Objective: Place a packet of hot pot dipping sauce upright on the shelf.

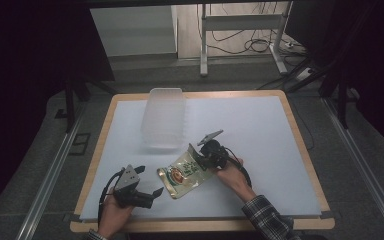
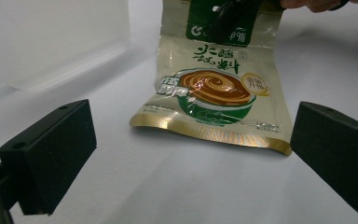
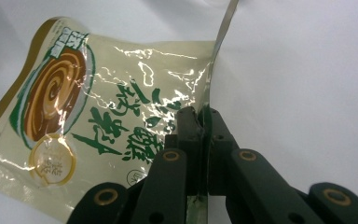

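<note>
While pinched at its top edge by the right gripper, sauce pouch lying on the white table, near the front edge, between the two hands. Right gripper's jaws clamped tight on the pouch's green upper seal (the folded edge standing up between the pads in the right gripper view), that end lifted a little, lower gold-trimmed end resting flat on the table. Printed side up: a bowl of brown sauce with green lettering.

Left gripper released, jaws spread wide and holding nothing, resting near the front left of the table, aimed at the pouch's lower end but apart from it; in the left gripper view both black jaws flank the pouch with bare table between.

Clear plastic container standing farther back on the table, just behind the pouch, touched by neither gripper.
</note>
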`<state>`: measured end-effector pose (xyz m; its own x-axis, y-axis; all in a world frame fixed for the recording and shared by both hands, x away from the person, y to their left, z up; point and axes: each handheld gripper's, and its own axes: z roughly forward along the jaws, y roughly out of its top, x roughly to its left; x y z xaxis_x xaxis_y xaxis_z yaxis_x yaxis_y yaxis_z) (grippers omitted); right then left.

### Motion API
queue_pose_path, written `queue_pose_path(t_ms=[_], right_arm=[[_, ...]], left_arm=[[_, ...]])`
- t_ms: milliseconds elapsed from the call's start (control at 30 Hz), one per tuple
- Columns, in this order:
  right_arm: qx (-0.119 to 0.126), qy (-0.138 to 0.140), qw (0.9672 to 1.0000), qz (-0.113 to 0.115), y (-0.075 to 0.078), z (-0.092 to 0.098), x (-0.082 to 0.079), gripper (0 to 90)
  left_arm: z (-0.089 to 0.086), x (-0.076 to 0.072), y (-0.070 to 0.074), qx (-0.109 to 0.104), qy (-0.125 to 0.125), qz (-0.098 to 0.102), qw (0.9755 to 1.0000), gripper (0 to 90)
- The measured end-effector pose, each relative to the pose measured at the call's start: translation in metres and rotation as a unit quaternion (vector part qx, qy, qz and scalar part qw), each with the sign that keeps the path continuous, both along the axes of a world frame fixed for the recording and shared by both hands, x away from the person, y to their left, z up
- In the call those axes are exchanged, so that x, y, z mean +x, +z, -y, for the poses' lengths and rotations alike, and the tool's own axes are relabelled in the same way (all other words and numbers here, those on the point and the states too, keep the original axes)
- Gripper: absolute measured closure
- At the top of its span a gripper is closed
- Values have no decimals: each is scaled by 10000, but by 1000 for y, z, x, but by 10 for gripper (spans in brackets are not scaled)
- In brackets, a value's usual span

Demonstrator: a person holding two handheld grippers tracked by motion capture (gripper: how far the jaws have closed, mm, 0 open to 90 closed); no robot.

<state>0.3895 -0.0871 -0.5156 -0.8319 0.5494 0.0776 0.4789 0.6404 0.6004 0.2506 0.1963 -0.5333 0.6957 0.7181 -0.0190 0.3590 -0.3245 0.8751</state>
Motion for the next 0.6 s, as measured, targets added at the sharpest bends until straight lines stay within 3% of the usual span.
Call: queue_pose_path(t_ms=[333, 600], right_arm=[[109, 145, 9995, 260, 23, 0, -6, 873], [275, 232, 9992, 168, 44, -1, -9, 884]], left_arm=[[0, 0, 0, -12, 13, 11, 10000, 1], [-1, 0, 1, -14, 20, 35, 10000, 1]])
